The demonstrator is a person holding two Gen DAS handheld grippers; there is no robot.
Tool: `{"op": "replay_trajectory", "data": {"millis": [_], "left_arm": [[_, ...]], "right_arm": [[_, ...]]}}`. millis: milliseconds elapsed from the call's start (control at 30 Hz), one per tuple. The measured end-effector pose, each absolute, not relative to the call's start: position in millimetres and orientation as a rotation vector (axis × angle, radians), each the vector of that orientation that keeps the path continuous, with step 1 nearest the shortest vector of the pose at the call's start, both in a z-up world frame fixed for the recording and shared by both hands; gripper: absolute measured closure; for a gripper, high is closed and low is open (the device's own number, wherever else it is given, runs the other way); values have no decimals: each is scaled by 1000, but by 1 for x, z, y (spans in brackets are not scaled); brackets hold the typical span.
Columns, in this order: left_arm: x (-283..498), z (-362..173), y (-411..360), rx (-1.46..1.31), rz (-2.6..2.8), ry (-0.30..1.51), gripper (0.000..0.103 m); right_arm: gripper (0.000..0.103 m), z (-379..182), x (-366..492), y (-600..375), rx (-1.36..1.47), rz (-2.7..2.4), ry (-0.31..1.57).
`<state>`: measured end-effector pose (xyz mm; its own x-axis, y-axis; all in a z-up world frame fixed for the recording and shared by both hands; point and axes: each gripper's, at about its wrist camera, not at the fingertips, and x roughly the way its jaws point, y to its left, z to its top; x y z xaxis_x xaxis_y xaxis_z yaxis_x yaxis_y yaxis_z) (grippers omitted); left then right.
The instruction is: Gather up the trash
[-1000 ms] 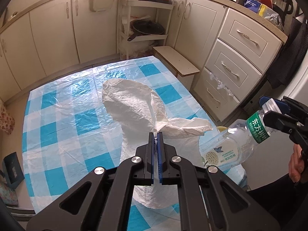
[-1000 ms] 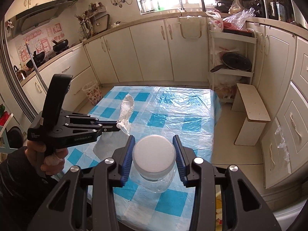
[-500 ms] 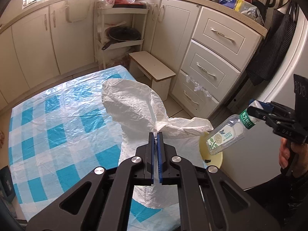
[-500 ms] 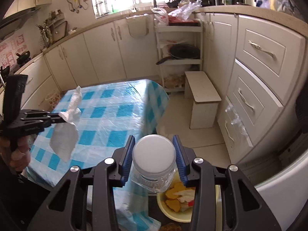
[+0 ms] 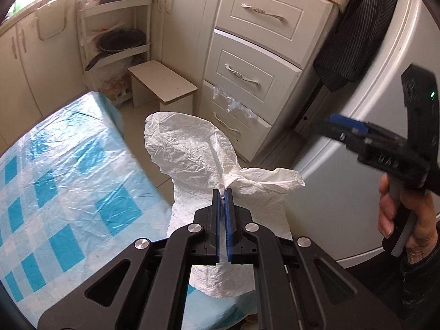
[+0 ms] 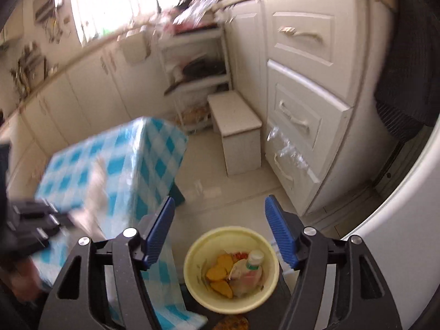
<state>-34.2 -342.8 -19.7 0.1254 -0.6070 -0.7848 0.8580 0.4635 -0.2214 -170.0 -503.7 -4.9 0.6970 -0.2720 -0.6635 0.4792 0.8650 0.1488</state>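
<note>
We've got the left gripper clamped tight on a crumpled white paper towel hanging off the checked tablecloth's edge, while the right gripper, jaws just opened wide w/ nothing between, sits above the yellow trash bin, plastic bottle lying inside w/ orange peels.

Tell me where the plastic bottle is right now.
In the right wrist view, the plastic bottle lies inside the yellow bin on the floor, beside orange scraps, below the open right tool.
</note>
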Motion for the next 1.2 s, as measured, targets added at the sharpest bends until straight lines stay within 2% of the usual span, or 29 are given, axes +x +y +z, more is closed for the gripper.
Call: {"op": "replay_trajectory", "data": {"millis": [133,233,567,667,733,867,1000,1200], "left_arm": [[-61,-48,-381,345,-1141,1006,100],[-80,-83,-417,373,-1151,1071,100],[-86,-201,-473,375,-979,1343,99],[-81,-208,-477,366,-967,1365,83],[-81,-205,-475,360,-969,1350,68],[-82,-191,-469,356,-982,1316,61],[-80,-167,-452,339,-963,1268,56],[-86,-112,-409,393,-844,1055,39]], "right_arm": [[29,18,-188,-515,367,-482,543],[29,26,-195,-520,385,-488,486],[29,28,-195,-527,415,-445,466],[29,29,-194,-524,407,-432,467],[29,28,-194,-522,400,-428,470],[28,26,-192,-522,397,-434,487],[20,28,-191,-519,390,-456,481],[11,31,-186,-511,341,-515,491]]}}
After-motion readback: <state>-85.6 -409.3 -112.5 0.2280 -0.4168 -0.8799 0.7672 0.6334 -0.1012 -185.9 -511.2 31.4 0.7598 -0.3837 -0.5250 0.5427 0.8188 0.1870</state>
